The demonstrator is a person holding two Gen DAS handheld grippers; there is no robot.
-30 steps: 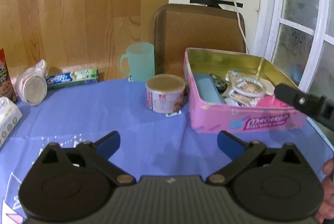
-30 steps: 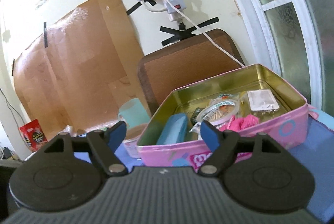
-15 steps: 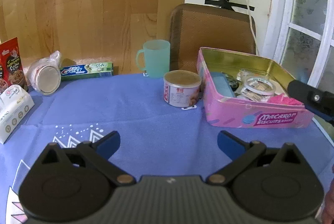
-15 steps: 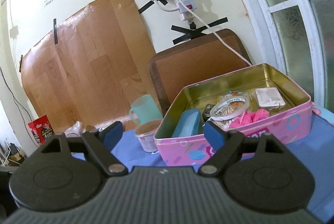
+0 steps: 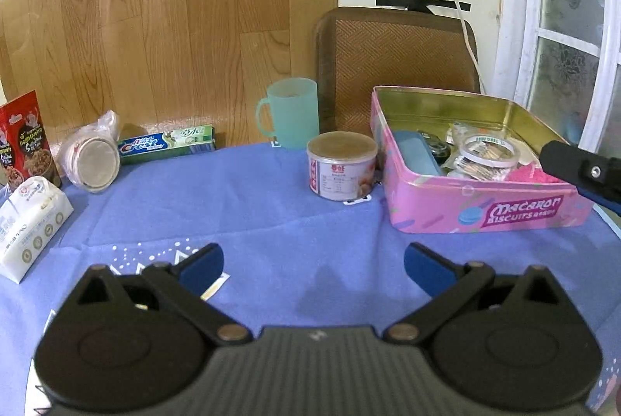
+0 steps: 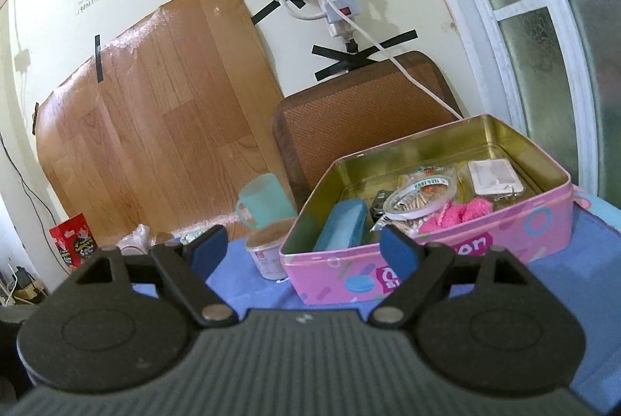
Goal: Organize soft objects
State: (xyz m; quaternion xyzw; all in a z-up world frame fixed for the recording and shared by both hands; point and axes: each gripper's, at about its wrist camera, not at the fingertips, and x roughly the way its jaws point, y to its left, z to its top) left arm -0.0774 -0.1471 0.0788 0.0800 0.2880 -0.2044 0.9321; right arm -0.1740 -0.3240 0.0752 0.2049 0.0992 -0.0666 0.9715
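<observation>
On the blue tablecloth (image 5: 240, 206) stands one pink biscuit tin (image 5: 477, 210), lid off, holding one fluffy pink cloth (image 6: 460, 216), one blue case (image 6: 341, 231), one clear round tub of toothpicks (image 6: 421, 196) and one flat white packet (image 6: 493, 177). Outside it stand one green mug (image 5: 291, 113), one capped can (image 5: 341, 163), one toothpaste box (image 5: 167, 144) and one tissue pack (image 5: 31, 222). Both the left gripper (image 5: 312, 262) and right gripper (image 6: 302, 247) gape wide, empty; the right has just been opening.
</observation>
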